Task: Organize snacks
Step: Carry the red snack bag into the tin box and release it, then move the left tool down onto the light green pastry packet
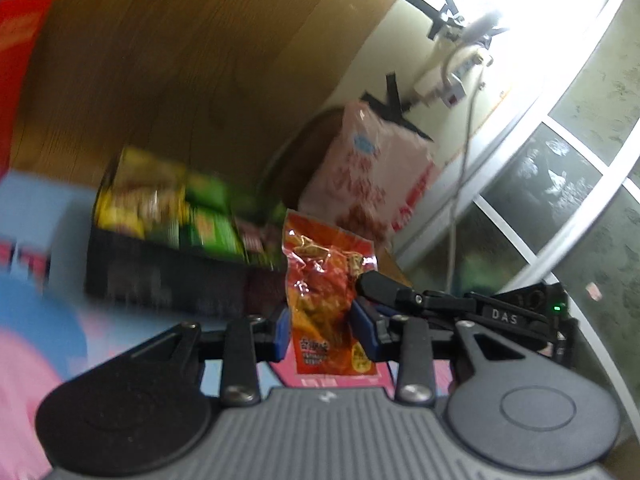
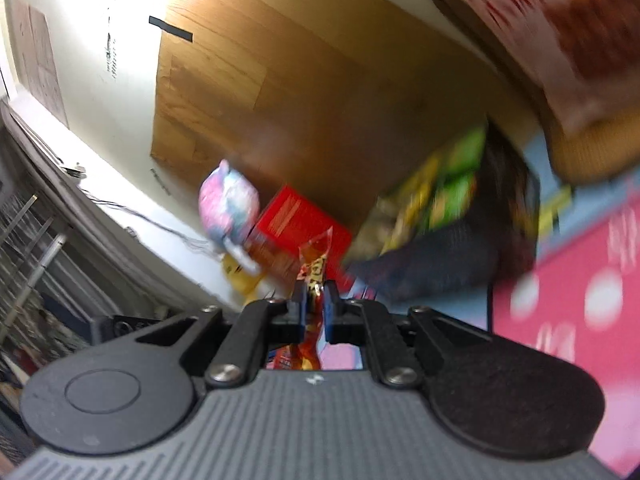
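My left gripper (image 1: pixel 323 326) is wide open around an orange-red snack packet (image 1: pixel 326 300) that stands between its blue pads without touching them. My right gripper (image 2: pixel 315 302) is shut on that orange-red snack packet (image 2: pixel 314 268), seen edge-on; its black finger (image 1: pixel 384 286) reaches the packet's right side in the left wrist view. A black bin (image 1: pixel 168 276) full of green and yellow snack packs sits behind the packet. It also shows in the right wrist view (image 2: pixel 448 256), blurred.
A large pink snack bag (image 1: pixel 368 172) leans on a brown basket by the wall. A red box (image 2: pixel 296 216) and a pink-blue pouch (image 2: pixel 230 204) stand against the wooden panel (image 2: pixel 260 92). A pink and blue mat (image 2: pixel 580 288) covers the surface.
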The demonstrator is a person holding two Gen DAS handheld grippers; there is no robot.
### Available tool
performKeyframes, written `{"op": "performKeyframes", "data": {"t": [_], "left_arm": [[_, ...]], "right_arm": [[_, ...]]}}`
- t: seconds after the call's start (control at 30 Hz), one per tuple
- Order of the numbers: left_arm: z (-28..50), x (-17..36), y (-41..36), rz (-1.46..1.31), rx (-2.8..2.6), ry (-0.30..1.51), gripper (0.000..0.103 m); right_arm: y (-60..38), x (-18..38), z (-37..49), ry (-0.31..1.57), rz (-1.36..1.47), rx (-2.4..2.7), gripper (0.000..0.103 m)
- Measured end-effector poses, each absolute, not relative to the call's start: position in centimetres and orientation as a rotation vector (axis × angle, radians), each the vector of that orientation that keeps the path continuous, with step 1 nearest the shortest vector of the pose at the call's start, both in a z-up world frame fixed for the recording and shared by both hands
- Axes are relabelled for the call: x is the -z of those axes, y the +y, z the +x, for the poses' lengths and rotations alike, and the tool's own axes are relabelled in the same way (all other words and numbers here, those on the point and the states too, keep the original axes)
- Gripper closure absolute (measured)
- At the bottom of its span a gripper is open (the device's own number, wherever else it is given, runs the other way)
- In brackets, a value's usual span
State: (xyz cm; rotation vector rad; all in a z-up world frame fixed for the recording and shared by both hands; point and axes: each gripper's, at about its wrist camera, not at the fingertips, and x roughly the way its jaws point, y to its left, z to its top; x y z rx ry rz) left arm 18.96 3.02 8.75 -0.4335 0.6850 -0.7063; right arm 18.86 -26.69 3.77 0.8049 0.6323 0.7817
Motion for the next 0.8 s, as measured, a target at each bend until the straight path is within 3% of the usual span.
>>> {"op": "performKeyframes", "data": {"t": [0.33, 0.53, 0.63, 0.7, 0.73, 0.8], "left_arm": [[28.1, -7.2, 2.1, -0.384, 0.577, 0.719, 0.066], [29.0, -6.4, 2.9, -0.293, 0.425, 0.712, 0.062], [28.6, -6.4, 3.6, -0.256, 0.348, 0.698, 0.053], [27.9, -6.7, 4.2, -0.265, 0.339, 0.683, 0.053], [27.3, -7.1, 4.5, -0.266, 0.338, 0.668, 0.053], [25.8, -7.8, 4.8, -0.268, 0.344, 0.637, 0.053]], "right_arm": [[-23.3, -2.1, 26.4, 0.599, 0.582, -0.668, 0.089], [-19.3, -1.0, 28.0, 0.62, 0.408, -0.654, 0.087], [-17.0, -1.1, 27.5, 0.608, 0.268, -0.642, 0.078], [-16.7, -1.6, 26.4, 0.551, 0.207, -0.599, 0.065], [-17.2, -1.9, 25.9, 0.526, 0.209, -0.58, 0.054], [-18.4, -2.7, 24.7, 0.494, 0.233, -0.557, 0.052]]}}
